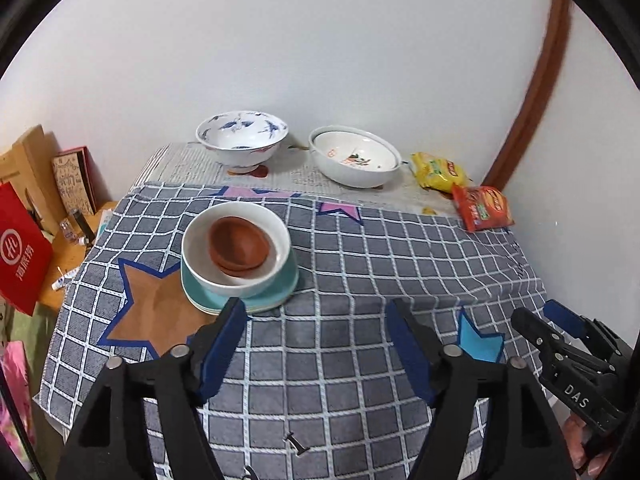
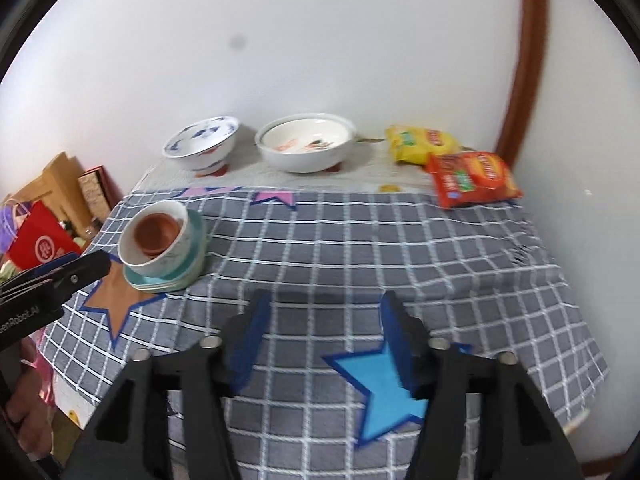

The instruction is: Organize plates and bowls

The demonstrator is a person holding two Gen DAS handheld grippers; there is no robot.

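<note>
While both tools hang above the near edge of the checked cloth (image 1: 360, 248), here is the table read from left to right. Off the left side, a red bag (image 1: 20, 248) leans beside a cardboard box (image 1: 28, 160). On the cloth itself, left of centre, sits the stack: teal plates (image 1: 276, 292) at the bottom, a white bowl (image 1: 200, 252) upright on them, and brown saucers (image 1: 238, 246) nested inside it, mouths facing up, the top saucer tilted toward the bowl's far-right wall. The stack rests partly on a brown star patch (image 1: 156, 312). It is round, so it shows no long axis.

The left gripper (image 1: 316, 308) hovers just in front of that stack, jaws spread wide, nothing between them, its left fingertip close to the plates' near rim. Farther back, near the wall, a blue-patterned bowl (image 1: 242, 136) stands upright on its foot, and right of it a wide white bowl (image 1: 354, 156) sits tipped toward the camera. Right again lie a yellow snack packet (image 1: 438, 170) and a red snack packet (image 1: 482, 206), just beside each other, long sides running roughly front to back.

The right gripper (image 2: 326, 300) floats over the cloth's centre, well apart from the stack, jaws parted and empty, above a blue star patch (image 2: 380, 384).
</note>
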